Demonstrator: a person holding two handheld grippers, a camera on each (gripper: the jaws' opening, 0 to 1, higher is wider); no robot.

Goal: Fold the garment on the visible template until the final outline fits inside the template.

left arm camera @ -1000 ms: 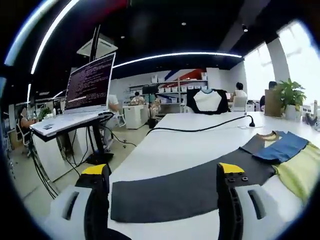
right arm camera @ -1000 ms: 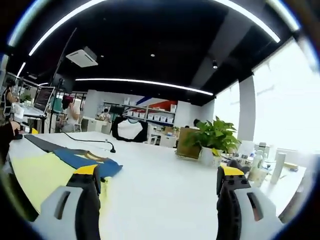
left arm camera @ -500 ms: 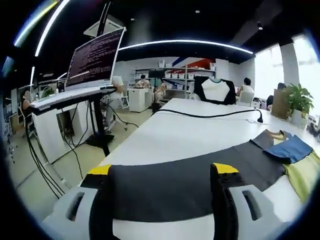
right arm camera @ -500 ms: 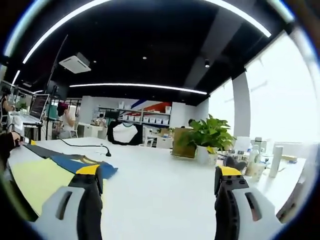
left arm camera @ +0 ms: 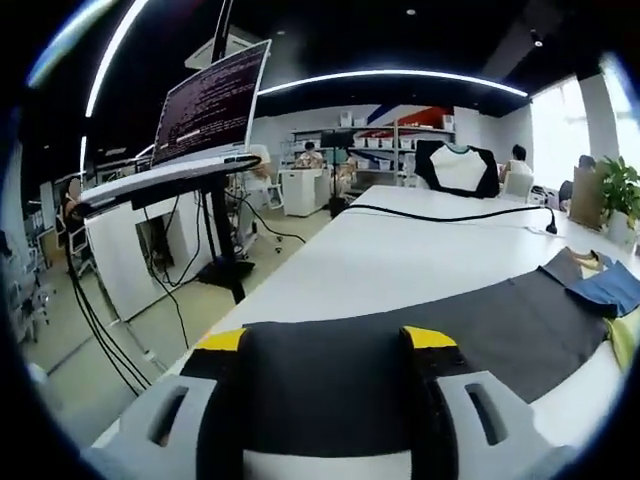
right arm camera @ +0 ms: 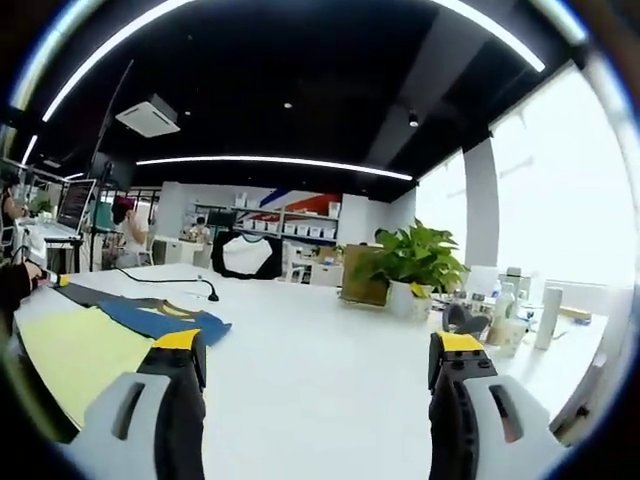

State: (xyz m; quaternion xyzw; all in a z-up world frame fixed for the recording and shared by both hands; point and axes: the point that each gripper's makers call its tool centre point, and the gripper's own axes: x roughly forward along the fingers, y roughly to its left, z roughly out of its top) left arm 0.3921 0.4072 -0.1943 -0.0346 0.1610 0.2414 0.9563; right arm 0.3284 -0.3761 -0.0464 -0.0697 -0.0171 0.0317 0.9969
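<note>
A long white bench (left arm camera: 400,270) runs away ahead of the left tool (left arm camera: 325,345), whose two yellow-tipped jaws stand apart over the near end of a dark grey template (left arm camera: 480,325) spread flat on the bench top; whether the jaws touch the cloth cannot be told. The grey sheet stretches off to the tool's right, where the garment (left arm camera: 612,290) lies on it, a blue part over grey with a strip of pale yellow at the view's edge. To the left of this tool, off the bench, a laptop (left arm camera: 205,125) with a lit screen of text sits on a stand, cables hanging beneath it. Far ahead on the bench a black cable (left arm camera: 450,213) trails across the surface, and beyond it a black-and-white shirt (left arm camera: 458,168) is draped over a chair. A potted plant (left arm camera: 620,190) stands to the far right

In the right gripper view, the right tool (right arm camera: 315,350) hangs with its jaws wide apart above bare white bench, gripping nothing. The garment (right arm camera: 95,335) lies to this tool's left, its broad pale yellow panel nearest, a blue section with a yellow collar beyond it, and the grey template strip (right arm camera: 85,293) at the far side. A leafy potted plant (right arm camera: 405,270) stands ahead on the bench, slightly right of centre, with bottles and small items (right arm camera: 505,315) farther right by the bright window
</note>
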